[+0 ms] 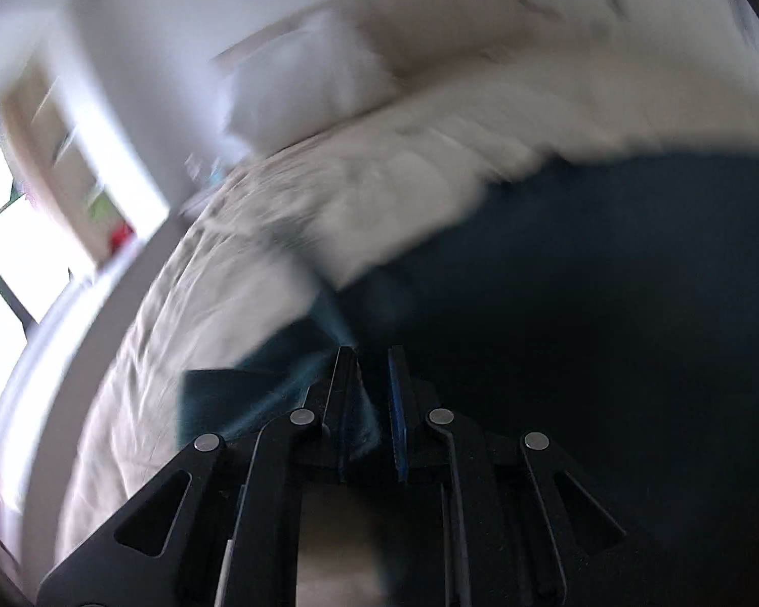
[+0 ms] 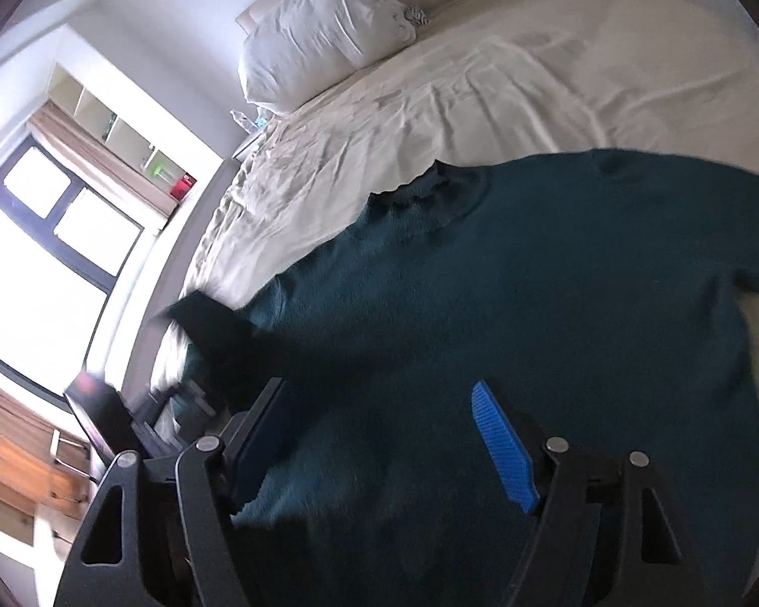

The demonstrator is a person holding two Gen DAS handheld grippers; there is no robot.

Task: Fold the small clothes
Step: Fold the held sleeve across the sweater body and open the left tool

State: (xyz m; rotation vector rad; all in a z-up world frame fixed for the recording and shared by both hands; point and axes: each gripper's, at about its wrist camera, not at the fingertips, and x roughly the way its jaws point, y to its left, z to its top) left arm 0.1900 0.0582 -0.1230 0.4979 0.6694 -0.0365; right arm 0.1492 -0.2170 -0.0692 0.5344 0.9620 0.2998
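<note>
Two grippers are working over one dark teal sweater (image 2: 531, 303), which is lying spread flat on the white bed sheet (image 2: 430, 101), its collar pointing toward the pillow (image 2: 324, 25). Your left gripper (image 1: 372, 379) is pressing its jaws nearly together, and a fold of the teal knit is sitting pinched between them; the picture from that wrist is blurring heavily, so the rest of the garment is showing only as a dark mass to the right of the fingers. Your right gripper (image 2: 379, 430) is hovering with its jaws spread wide above the sweater's body, the blue ribbed pad (image 2: 503, 447) standing clear of the cloth, nothing gripped between the fingers.
</note>
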